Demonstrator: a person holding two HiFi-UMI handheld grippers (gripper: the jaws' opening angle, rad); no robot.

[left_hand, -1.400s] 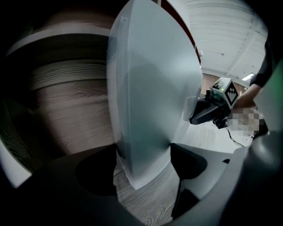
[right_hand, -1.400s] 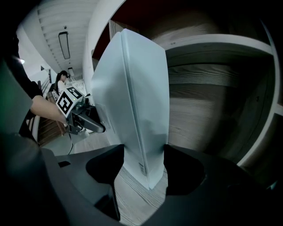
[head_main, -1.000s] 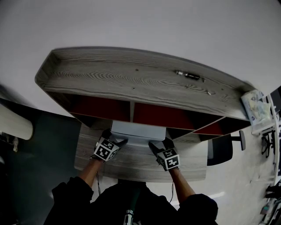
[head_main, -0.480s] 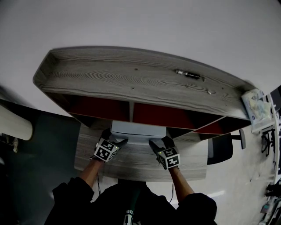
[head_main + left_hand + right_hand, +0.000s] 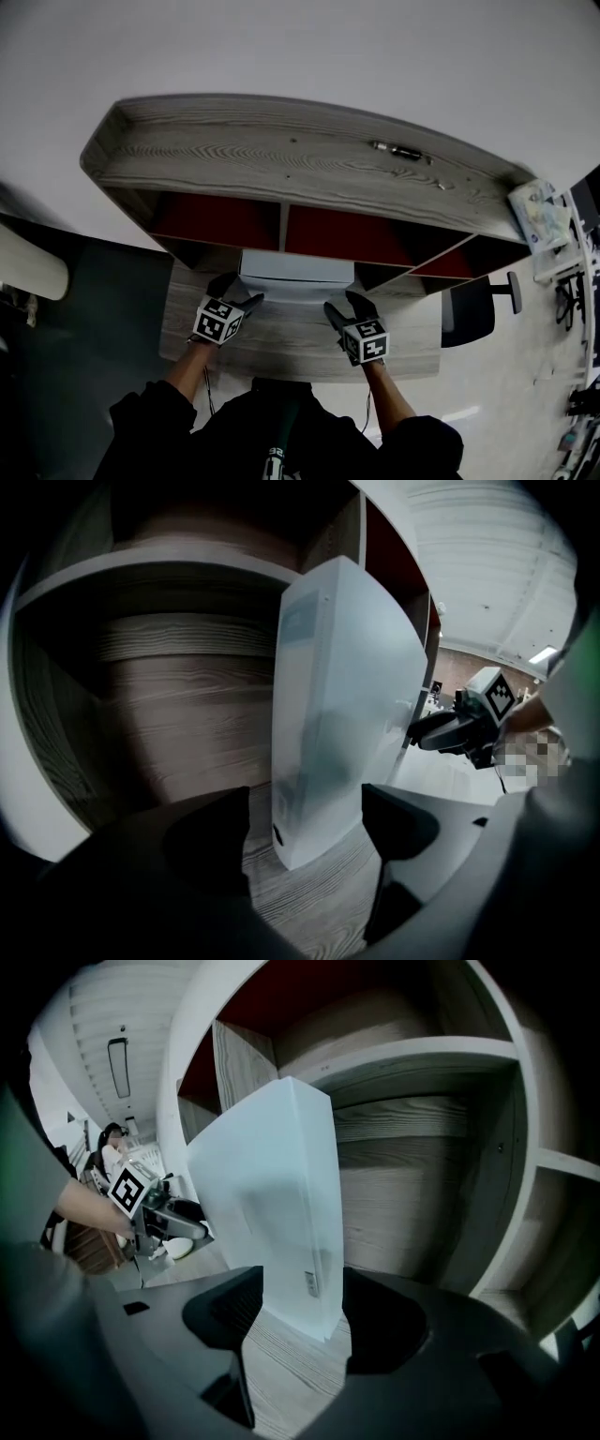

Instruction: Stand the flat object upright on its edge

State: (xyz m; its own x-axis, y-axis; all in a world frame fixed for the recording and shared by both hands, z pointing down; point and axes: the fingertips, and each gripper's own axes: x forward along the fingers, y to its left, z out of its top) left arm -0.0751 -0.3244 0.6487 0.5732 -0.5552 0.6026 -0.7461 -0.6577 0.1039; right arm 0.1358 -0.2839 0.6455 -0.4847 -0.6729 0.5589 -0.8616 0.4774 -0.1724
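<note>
The white box (image 5: 295,267) now stands upright on its long edge at the far side of the desk (image 5: 291,345), just under the front of the wooden shelf unit (image 5: 281,159). Half a second ago both grippers sat close against its two ends. Since then they have drawn back toward the person, and a strip of bare desk shows between them and the box.

The left gripper (image 5: 240,292) points at the box's left end with its jaws spread wider than the box is thick. Its own view shows the lower corner of the box in line with the gap, a little ahead, and neither jaw pressing on it. The right gripper (image 5: 345,307) mirrors this at the right end, also wide and holding nothing.

The box looks vertical in both gripper views and appears to keep its balance unaided. That suggests the standing step is done and the grippers are letting go, though a tall thin box like this could still tip if nudged.
</note>
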